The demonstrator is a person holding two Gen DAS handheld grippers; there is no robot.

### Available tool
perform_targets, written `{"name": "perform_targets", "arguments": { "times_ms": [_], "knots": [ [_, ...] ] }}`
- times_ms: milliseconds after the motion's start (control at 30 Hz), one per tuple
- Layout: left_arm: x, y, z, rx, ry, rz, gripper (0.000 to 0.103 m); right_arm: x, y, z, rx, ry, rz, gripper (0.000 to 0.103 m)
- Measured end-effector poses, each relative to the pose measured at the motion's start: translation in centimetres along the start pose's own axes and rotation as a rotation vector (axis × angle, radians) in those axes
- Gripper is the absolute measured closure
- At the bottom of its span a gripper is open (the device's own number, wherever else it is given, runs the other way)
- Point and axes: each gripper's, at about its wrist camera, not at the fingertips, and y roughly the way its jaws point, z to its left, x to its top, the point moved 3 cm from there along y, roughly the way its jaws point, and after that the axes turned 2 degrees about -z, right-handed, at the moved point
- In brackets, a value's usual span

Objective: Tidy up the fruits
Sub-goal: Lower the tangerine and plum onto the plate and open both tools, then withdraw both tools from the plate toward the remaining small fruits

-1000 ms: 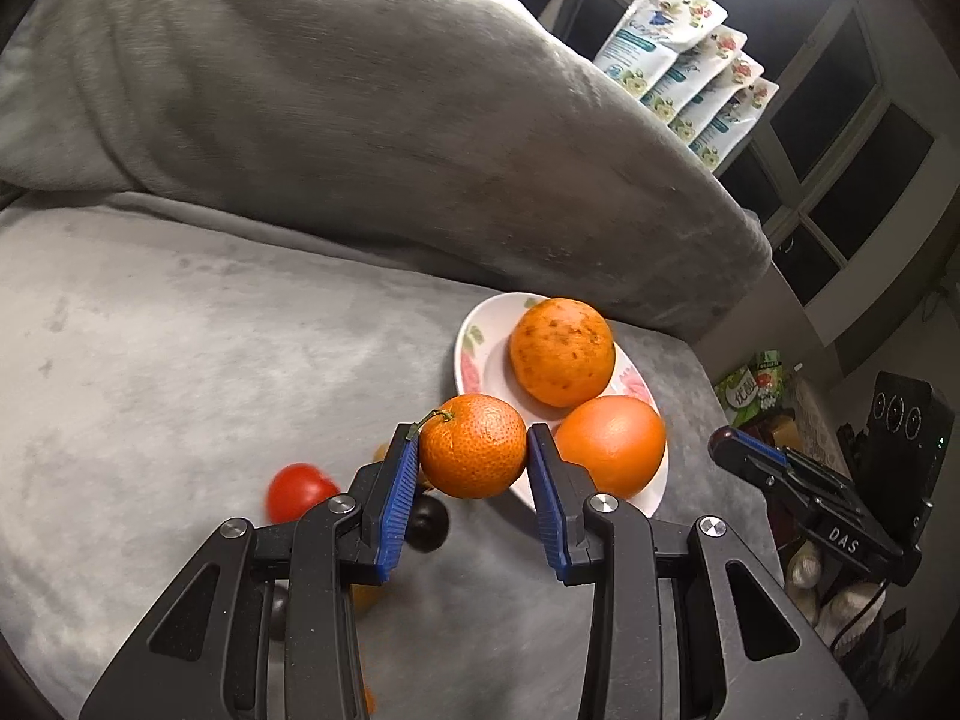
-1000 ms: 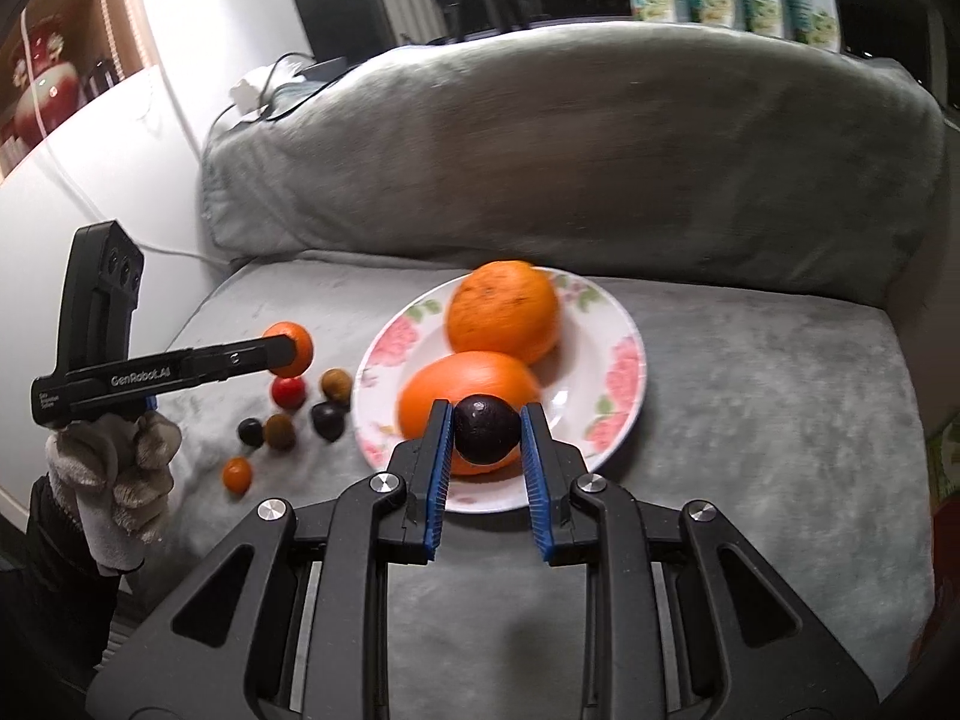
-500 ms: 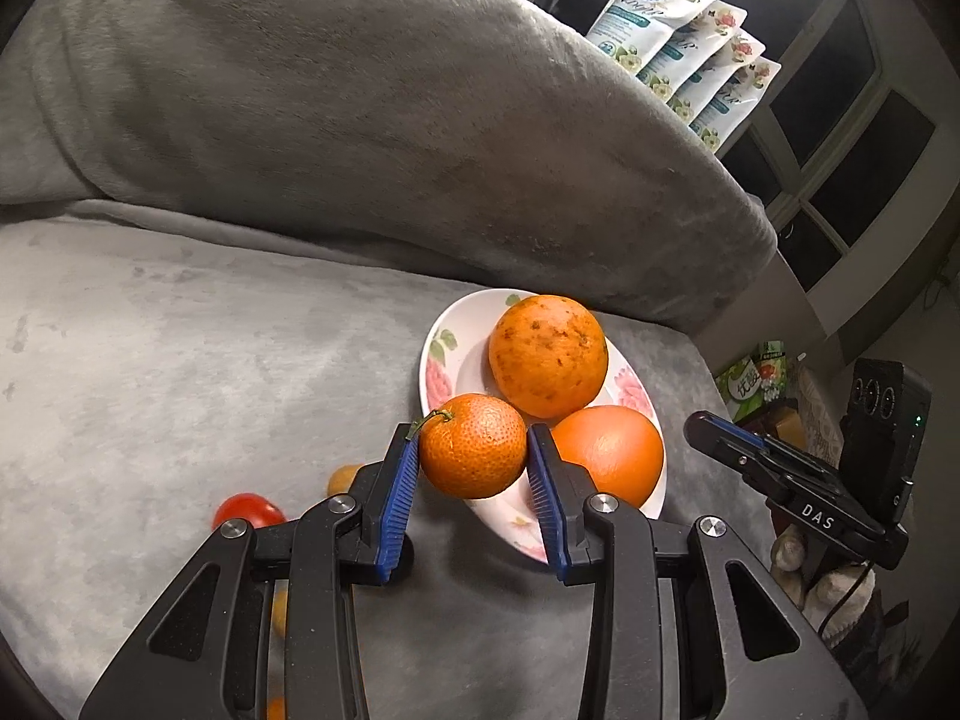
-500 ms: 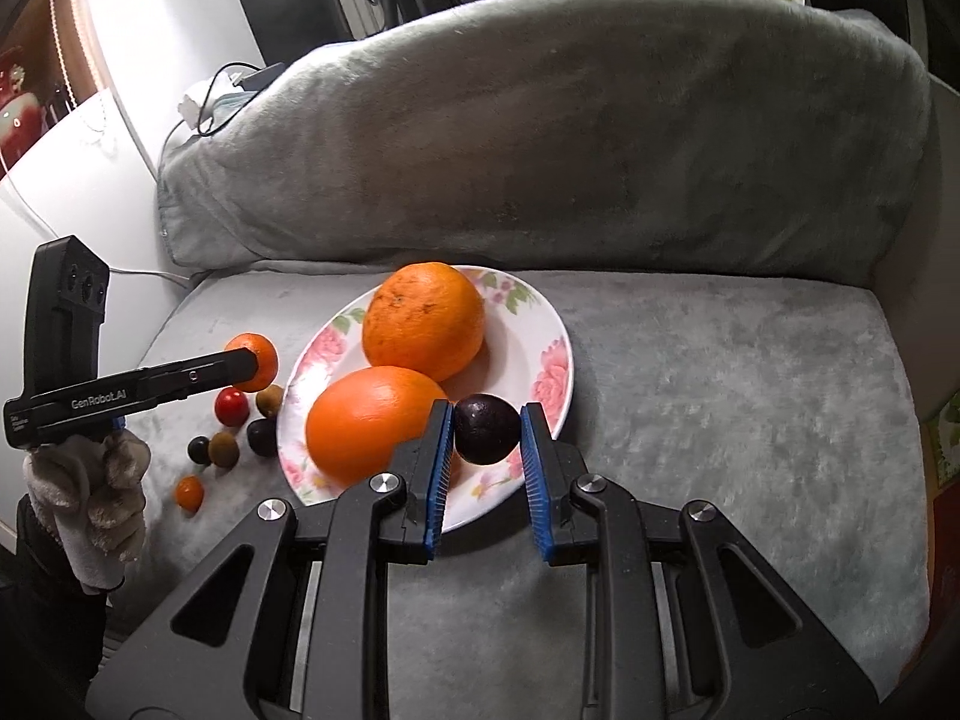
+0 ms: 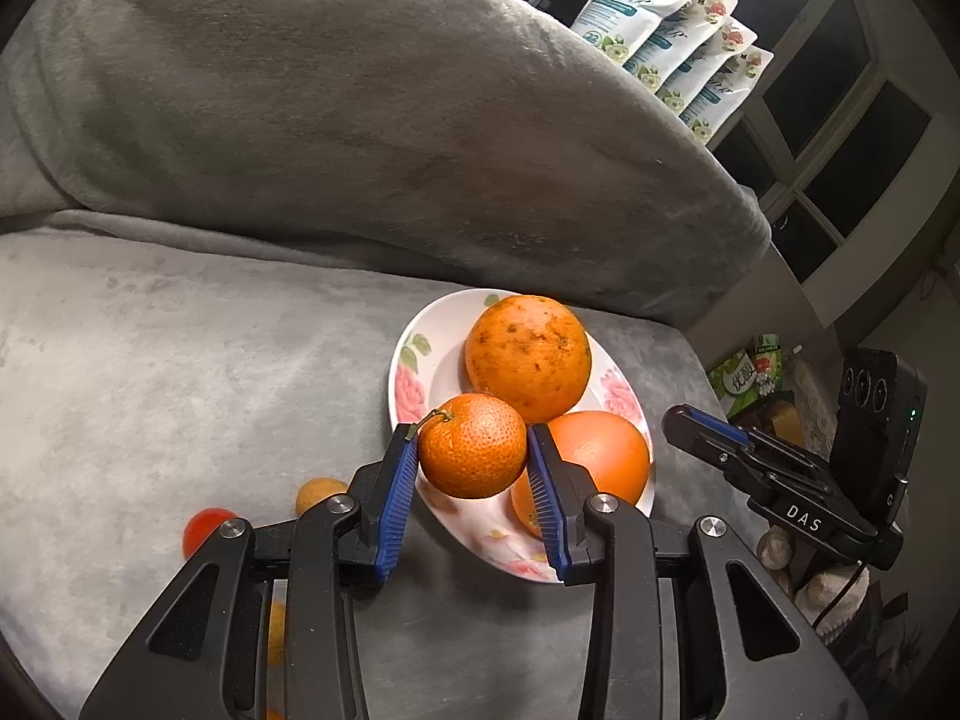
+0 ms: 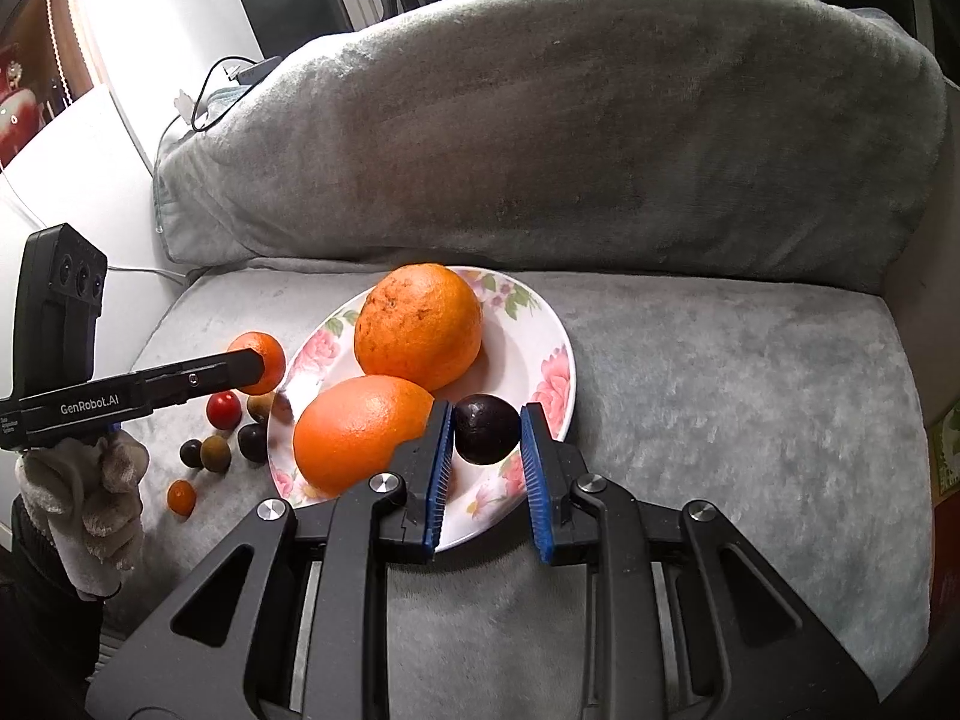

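Note:
A small mandarin [image 5: 472,445] with a stem sits clamped in my left gripper [image 5: 474,450], just above the near left rim of a floral plate [image 5: 414,372]. Two big oranges lie on the plate: a speckled one [image 5: 527,357] at the back and a smooth one [image 5: 606,456] in front. My right gripper [image 6: 485,441] is shut on a dark plum [image 6: 486,429], held over the plate's [image 6: 540,324] front right part beside the smooth orange [image 6: 360,429]. In the right wrist view the mandarin [image 6: 261,360] shows at the left gripper's tip.
Several small fruits lie on the grey cushion left of the plate: a red tomato [image 6: 223,410], dark and brown ones [image 6: 215,453], a small orange one [image 6: 180,496]. A grey backrest [image 6: 540,138] rises behind. A gloved hand [image 6: 90,498] holds the left gripper. Pouches [image 5: 666,48] stand behind the sofa.
Both grippers moved toward the plate with their fruits. The mandarin now hangs over the plate's left rim, and the plum has shifted from in front of the smooth orange to its right.

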Motion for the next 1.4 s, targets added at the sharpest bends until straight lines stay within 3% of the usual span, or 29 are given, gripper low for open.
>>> {"name": "perform_targets", "arguments": {
  "times_ms": [133, 200, 267, 333, 467, 533, 800, 1400],
  "knots": [
    [0.1, -0.1, -0.3, -0.008, 0.013, -0.003, 0.065, 0.2, -0.2, 0.2, 0.004, -0.007, -0.004, 0.079],
    [0.2, -0.3, -0.5, -0.013, 0.017, -0.011, 0.057, 0.2, -0.3, 0.4, 0.007, -0.009, -0.006, 0.078],
    [0.2, -0.6, -0.6, -0.023, 0.022, -0.021, 0.055, 0.3, -0.5, 0.5, 0.007, -0.010, -0.013, 0.063],
    [0.3, -0.8, -0.8, -0.020, 0.032, -0.027, 0.050, 0.4, -0.6, 0.7, 0.005, -0.011, -0.026, 0.036],
    [0.5, -1.3, -0.9, -0.019, 0.040, -0.043, 0.039, 0.6, -1.2, 1.2, 0.005, -0.028, -0.046, 0.027],
    [0.5, -1.5, -1.0, -0.021, 0.042, -0.051, 0.032, 0.7, -1.4, 1.3, -0.004, -0.035, -0.055, 0.015],
    [0.7, -2.7, -1.0, 0.015, 0.062, -0.073, 0.031, 0.8, -2.0, 2.1, -0.030, -0.056, -0.069, 0.013],
    [0.3, -7.5, 3.5, 0.109, 0.017, -0.130, 0.031, -0.4, -3.3, 8.0, 0.059, -0.169, -0.076, 0.013]
  ]
}}
